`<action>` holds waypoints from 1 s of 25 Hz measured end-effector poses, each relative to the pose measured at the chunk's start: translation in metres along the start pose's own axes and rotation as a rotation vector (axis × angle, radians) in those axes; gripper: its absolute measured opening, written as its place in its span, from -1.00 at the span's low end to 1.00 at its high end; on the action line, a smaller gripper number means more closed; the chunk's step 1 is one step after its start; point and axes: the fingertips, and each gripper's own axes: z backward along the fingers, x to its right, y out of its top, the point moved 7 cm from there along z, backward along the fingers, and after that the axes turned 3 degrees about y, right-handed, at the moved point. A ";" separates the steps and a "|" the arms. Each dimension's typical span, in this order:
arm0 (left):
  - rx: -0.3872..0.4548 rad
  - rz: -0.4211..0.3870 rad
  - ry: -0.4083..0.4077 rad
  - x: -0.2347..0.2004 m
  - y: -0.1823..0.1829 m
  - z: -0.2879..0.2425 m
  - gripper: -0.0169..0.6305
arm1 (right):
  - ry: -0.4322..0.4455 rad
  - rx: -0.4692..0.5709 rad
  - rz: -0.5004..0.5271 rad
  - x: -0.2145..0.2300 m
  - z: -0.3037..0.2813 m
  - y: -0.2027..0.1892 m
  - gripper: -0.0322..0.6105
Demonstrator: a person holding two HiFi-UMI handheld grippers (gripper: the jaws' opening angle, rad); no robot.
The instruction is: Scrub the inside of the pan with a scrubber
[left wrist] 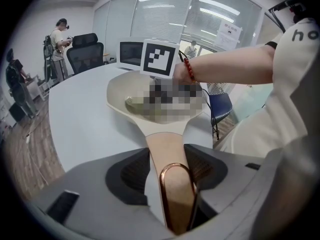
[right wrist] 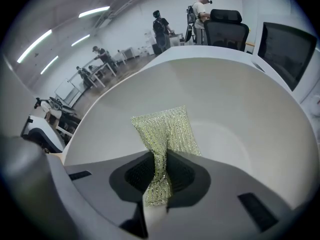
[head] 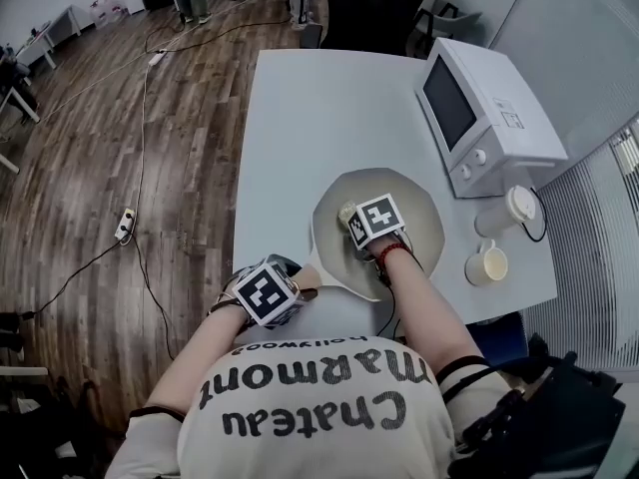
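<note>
One pan (head: 421,218), one scrubber (right wrist: 167,129), two hand-held grippers (left wrist: 169,170) (right wrist: 159,176), one microwave (head: 489,113), two cups (head: 507,211) (head: 486,264), one table (head: 319,118).

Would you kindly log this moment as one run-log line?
left hand-held gripper: shut on pan handle | right hand-held gripper: shut on scrubber | scrubber: inside pan | pan: on table

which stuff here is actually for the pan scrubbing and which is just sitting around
In use: pan, scrubber, left gripper clamping the pan's handle, right gripper clamping the scrubber.
Lying about: microwave, mug, lidded cup, office chair.
</note>
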 end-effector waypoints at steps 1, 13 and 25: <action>-0.001 -0.001 0.005 -0.001 0.000 0.000 -0.24 | -0.006 0.001 -0.005 0.004 0.002 -0.001 -0.70; 0.026 0.008 -0.006 -0.001 -0.003 -0.001 -0.24 | -0.125 -0.068 -0.059 0.045 0.021 -0.016 -0.70; 0.022 0.033 -0.023 -0.001 -0.004 0.000 -0.24 | -0.194 -0.144 -0.055 0.062 0.032 -0.032 -0.70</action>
